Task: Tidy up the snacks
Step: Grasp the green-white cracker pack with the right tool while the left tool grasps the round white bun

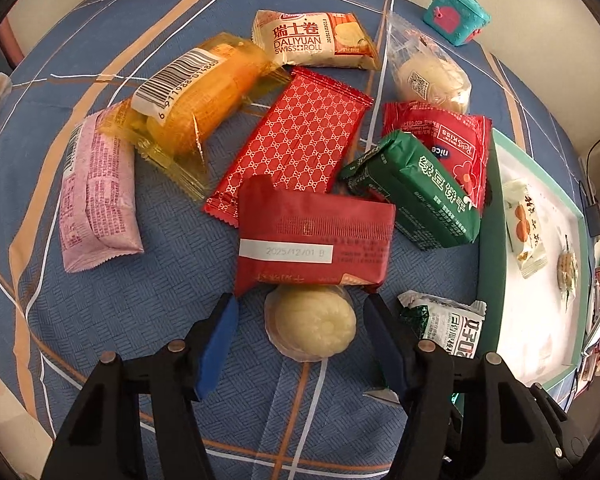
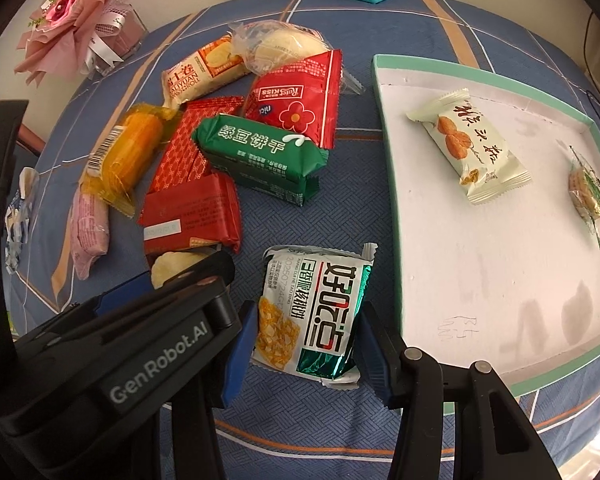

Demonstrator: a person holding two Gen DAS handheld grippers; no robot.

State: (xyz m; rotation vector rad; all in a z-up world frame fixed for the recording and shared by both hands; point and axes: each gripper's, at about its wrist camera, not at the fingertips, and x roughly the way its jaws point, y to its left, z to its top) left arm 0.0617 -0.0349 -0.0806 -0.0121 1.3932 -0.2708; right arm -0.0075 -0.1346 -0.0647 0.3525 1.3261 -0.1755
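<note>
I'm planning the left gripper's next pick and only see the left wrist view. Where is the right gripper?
Observer: The right gripper straddles the white-and-green packet, jaws open. The packet lies flat on the tablecloth.
Operator: Any room beside it?
Observer: Little. The left gripper has its body close beside the right gripper's left finger.
Operator: Anything far left?
Observer: A pink bouquet at the table's back corner.

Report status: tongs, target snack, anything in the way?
Both tongs open. Right tongs straddle white-green pastry packet; left tongs straddle round pale pastry. Red packet overlaps pastry. Tray holds two snacks.
</note>
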